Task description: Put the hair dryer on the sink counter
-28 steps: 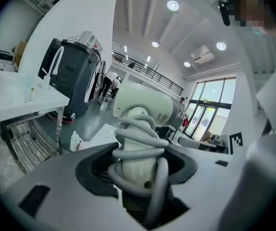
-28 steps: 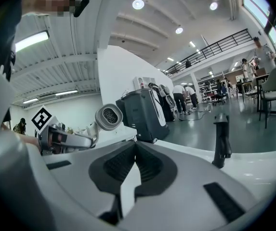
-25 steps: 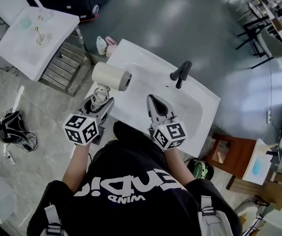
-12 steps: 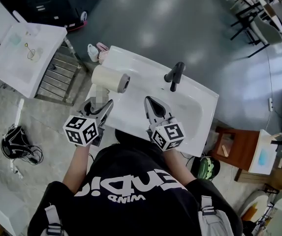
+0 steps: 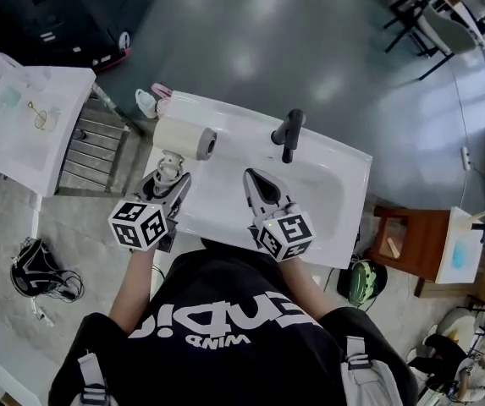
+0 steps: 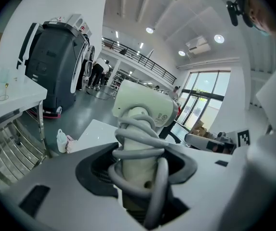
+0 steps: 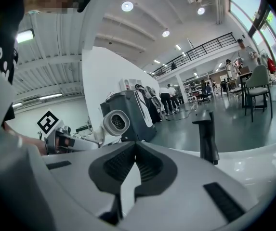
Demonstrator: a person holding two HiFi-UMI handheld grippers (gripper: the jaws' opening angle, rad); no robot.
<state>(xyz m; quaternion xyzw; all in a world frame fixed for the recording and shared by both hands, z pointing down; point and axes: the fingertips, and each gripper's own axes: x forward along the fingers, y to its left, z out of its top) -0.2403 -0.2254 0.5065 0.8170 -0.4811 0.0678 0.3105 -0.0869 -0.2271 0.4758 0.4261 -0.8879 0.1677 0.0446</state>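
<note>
Left tongs (image 5: 171, 181) (image 6: 138, 174) are clamped on the handle of the pale hair dryer (image 5: 183, 138) (image 6: 140, 105), with the grey cord (image 6: 142, 150) coiled round that handle and caught between the jaws too. The dryer's barrel stands up just past the tongs' tips, over the left end of the white sink worktop (image 5: 217, 203). Its round mouth is turned toward the right tongs. Whether any part of the dryer touches the worktop I cannot tell.

Right tongs (image 5: 257, 186) (image 7: 133, 163) are level with the left pair and well apart from them, over the basin. Their jaws meet at the tips with nothing between them. A black tap (image 5: 288, 133) (image 7: 206, 136) stands ahead of the right tongs and a little to their right. The dryer's mouth shows off to their left.
</note>
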